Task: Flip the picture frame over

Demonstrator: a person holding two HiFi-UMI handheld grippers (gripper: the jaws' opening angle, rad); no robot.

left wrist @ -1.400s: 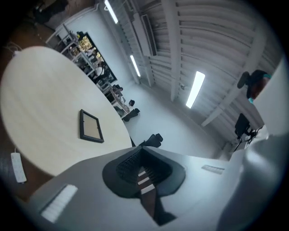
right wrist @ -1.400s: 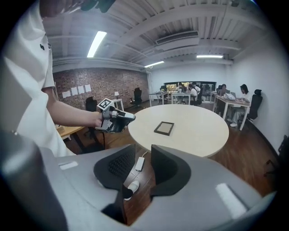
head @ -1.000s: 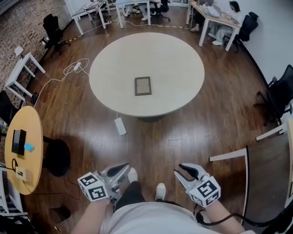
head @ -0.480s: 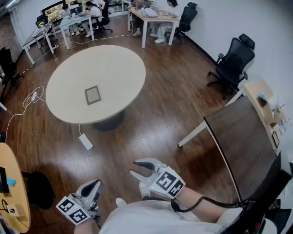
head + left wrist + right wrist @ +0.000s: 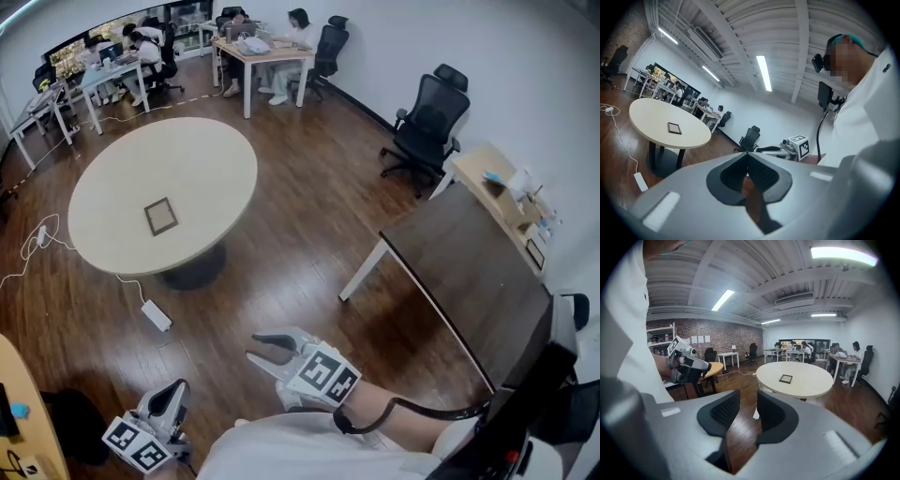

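A small dark picture frame [image 5: 160,216] lies flat on the round cream table [image 5: 202,155], far from me across the wooden floor. The left gripper view shows the picture frame [image 5: 674,128] in the distance, as does the right gripper view, where the picture frame [image 5: 786,378] lies on the table [image 5: 806,380]. My left gripper [image 5: 174,390] is low at the bottom left, shut and empty, its jaws meeting in its own view [image 5: 746,155]. My right gripper [image 5: 254,348] hovers over the floor, open with nothing between its jaws [image 5: 748,400].
A dark desk [image 5: 469,272] stands at the right, with a black office chair [image 5: 427,117] behind it. A white power strip [image 5: 156,315] and cable lie on the floor by the table's base. People sit at desks [image 5: 248,47] at the far wall. A yellow round table [image 5: 19,403] is at the lower left.
The head view has swung right, so the round table slid from the centre to the upper left. Both grippers shifted left in the view; the dark desk came into sight.
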